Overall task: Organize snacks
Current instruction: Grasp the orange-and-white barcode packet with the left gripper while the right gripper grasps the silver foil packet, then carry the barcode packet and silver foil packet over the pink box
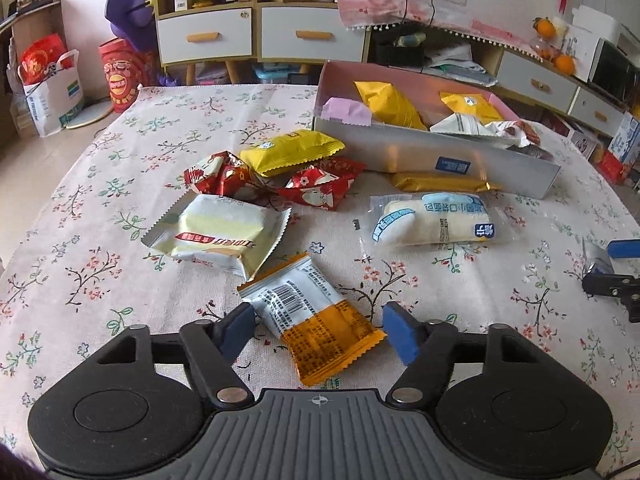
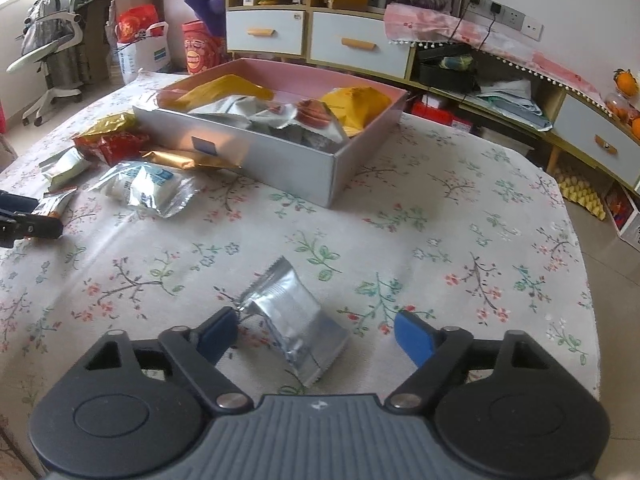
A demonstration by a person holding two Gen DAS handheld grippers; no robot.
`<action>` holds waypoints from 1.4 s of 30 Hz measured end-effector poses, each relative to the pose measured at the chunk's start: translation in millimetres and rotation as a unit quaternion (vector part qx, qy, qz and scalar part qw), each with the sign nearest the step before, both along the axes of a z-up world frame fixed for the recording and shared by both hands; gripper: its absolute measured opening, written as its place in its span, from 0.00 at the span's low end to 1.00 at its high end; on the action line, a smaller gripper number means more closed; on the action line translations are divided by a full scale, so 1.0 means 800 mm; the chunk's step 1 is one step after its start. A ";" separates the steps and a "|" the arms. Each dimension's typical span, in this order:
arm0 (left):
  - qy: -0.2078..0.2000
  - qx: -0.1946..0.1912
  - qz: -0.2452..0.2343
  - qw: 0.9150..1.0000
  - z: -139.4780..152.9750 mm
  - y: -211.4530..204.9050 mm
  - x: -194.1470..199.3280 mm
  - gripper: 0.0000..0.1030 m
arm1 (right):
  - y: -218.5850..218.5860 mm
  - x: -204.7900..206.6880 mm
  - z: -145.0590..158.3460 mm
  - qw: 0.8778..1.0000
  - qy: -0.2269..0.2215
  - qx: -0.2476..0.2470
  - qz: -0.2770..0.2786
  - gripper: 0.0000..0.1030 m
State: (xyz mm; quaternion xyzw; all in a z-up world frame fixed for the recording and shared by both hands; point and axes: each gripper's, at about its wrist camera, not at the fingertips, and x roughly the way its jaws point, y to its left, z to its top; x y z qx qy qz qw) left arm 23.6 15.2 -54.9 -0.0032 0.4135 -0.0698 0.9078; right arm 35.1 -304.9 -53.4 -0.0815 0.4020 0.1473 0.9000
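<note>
Orange-and-white packet (image 1: 316, 316) is framed between the spread jaws of the left gripper (image 1: 318, 330) on the floral tablecloth (image 1: 100, 272); a silver packet (image 2: 294, 320) is bracketed by the open right gripper (image 2: 316, 334), near the box (image 2: 288, 160).

- Your gold packet (image 1: 440, 182) lies half hidden under the box (image 1: 420, 152) wall.
- The silver pouch (image 2: 294, 320) print is too glared to read.
- Your other gripper (image 1: 616, 276) is cut by the frame edge.
</note>
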 end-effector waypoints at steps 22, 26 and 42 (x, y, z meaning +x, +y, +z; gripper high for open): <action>0.006 -0.057 -0.024 0.998 0.008 -0.002 0.004 0.30 | 0.056 -0.013 0.013 0.998 -0.001 0.006 0.069 0.15; 0.011 -0.064 -0.026 0.998 0.008 -0.002 0.006 0.30 | 0.065 -0.015 0.014 0.997 0.001 0.010 0.075 0.15; 0.007 -0.089 -0.024 0.996 0.027 0.001 0.009 0.29 | 0.079 -0.014 0.030 0.997 -0.010 0.031 0.071 0.15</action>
